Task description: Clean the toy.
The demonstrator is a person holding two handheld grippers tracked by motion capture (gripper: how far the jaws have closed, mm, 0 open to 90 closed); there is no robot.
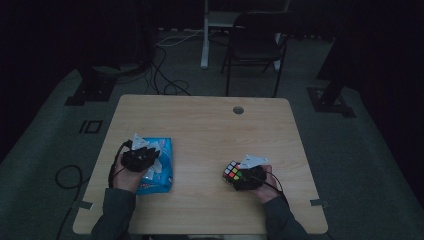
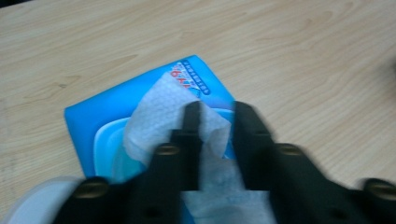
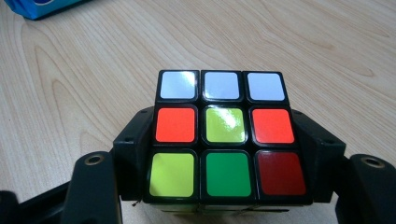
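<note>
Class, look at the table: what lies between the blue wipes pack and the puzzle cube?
Nothing: in the high view, bare wooden table separates the wipes pack from the puzzle cube.

Most of the table (image 1: 210,130) is bare wood, so there's loads of room through the middle and along the far edge. The wipes pack (image 1: 159,167) lies at the near left with the left gripper (image 1: 141,159) right over it, a wipe (image 2: 161,121) sticking up between its jaws. The cube (image 1: 232,171) in the right gripper (image 1: 239,177) blocks the near right. A wide lane runs between them.
</note>
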